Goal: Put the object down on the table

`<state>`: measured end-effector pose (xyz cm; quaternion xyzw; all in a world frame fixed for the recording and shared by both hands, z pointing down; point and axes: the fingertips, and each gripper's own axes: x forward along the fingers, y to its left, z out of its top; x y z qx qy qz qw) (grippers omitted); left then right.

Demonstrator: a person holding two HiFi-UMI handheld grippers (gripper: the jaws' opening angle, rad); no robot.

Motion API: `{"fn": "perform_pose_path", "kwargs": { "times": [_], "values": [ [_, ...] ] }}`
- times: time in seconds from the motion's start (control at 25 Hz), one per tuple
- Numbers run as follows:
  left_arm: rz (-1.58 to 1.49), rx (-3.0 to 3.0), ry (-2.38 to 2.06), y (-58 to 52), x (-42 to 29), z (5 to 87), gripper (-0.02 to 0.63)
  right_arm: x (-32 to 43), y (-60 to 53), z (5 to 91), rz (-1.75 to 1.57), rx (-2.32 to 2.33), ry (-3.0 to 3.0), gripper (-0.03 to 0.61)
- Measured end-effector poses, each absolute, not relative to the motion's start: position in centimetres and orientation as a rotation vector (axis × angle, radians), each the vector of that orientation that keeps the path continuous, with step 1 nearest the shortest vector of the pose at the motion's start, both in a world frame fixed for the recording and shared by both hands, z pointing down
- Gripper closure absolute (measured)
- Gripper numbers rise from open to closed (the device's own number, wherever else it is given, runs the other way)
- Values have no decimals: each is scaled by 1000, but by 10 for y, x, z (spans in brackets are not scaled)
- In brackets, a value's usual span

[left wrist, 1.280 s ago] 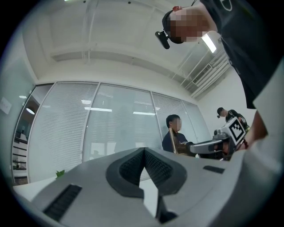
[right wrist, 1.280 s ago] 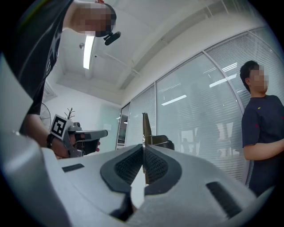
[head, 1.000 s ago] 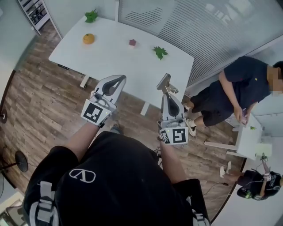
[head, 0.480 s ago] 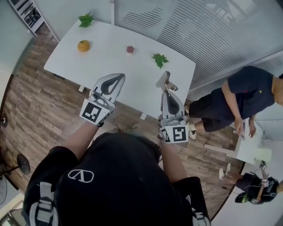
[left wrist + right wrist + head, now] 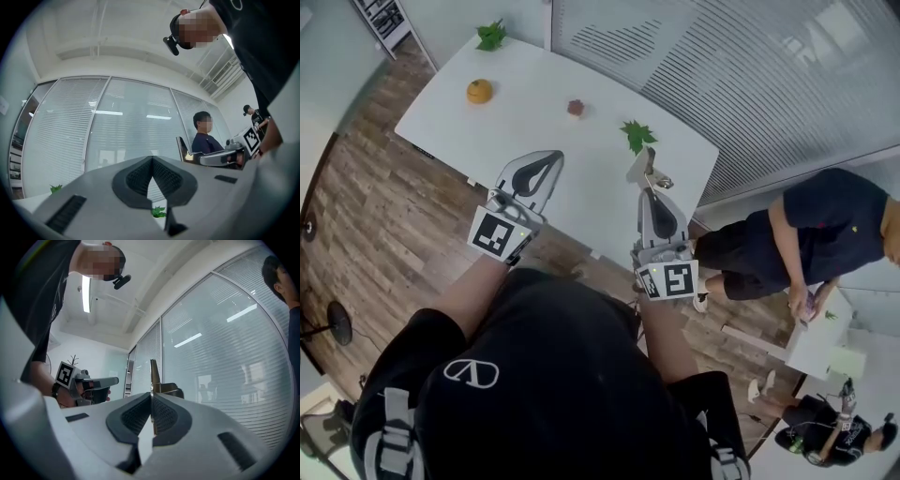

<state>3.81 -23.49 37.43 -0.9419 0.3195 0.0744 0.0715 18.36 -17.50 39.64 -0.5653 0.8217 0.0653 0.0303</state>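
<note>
Right tool (image 5: 649,190) grips metal object (image 5: 643,167), seemingly over table (image 5: 534,112) edge.

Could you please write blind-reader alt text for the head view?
From above, a person holds two tools out toward a white table: the right tool shut on a small metal object, the left tool shut and empty. An orange fruit and two green leaves lie on it.

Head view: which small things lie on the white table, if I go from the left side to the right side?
orange fruit → small dark red thing → green leaf. The second green leaf, at the far corner, overlaps the orange fruit from left to right, so it is left out.
</note>
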Motion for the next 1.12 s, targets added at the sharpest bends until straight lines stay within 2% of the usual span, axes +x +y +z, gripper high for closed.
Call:
{"fn": "perform_pose_path", "kwargs": {
  "times": [0.44,0.88,1.12],
  "values": [
    [232,-2893,888,-261,49,381,609,178,-207,407,83,-1731,2556,572],
    [207,-2925,890,-273,50,391,609,209,-269,543,-883,-1557,2241,572],
    [198,-2925,915,-275,42,395,609,212,-277,634,-1269,-1493,2046,572]
  ]
}}
